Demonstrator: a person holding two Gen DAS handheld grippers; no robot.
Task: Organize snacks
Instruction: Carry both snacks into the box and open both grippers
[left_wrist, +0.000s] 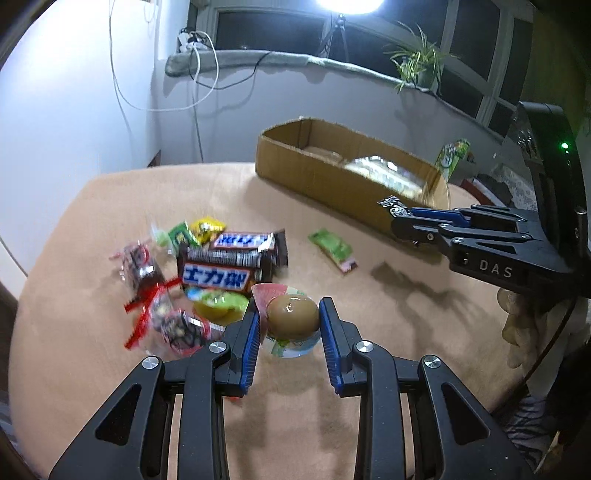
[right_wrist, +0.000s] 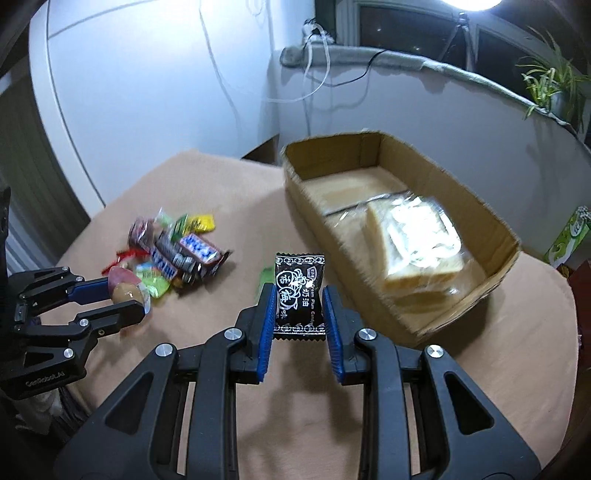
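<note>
My left hand-held gripper (left_wrist: 288, 325) clamping one brown packaged egg (left_wrist: 292, 313), my right hand-held gripper (right_wrist: 300, 314) pinching one black plum-candy sachet (right_wrist: 299, 295), one open cardboard box (right_wrist: 332, 236) holding one clear-wrapped bread pack (right_wrist: 417, 243), two blue-labelled chocolate bars (left_wrist: 216, 277) on the table (left_wrist: 369, 369)

Black candy packet (right_wrist: 299, 295) between right gripper (right_wrist: 300, 310) pads; bread (right_wrist: 417, 243) in box (right_wrist: 461, 299)

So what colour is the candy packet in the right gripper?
Black with white print: candy packet, clearest in the right wrist view.

Spider plant (left_wrist: 417, 61) on the window ledge (left_wrist: 258, 59); white cables (left_wrist: 199, 74) hanging below; lamp (left_wrist: 349, 5) above; green carton (right_wrist: 567, 240) beside the desk (left_wrist: 92, 229).
</note>
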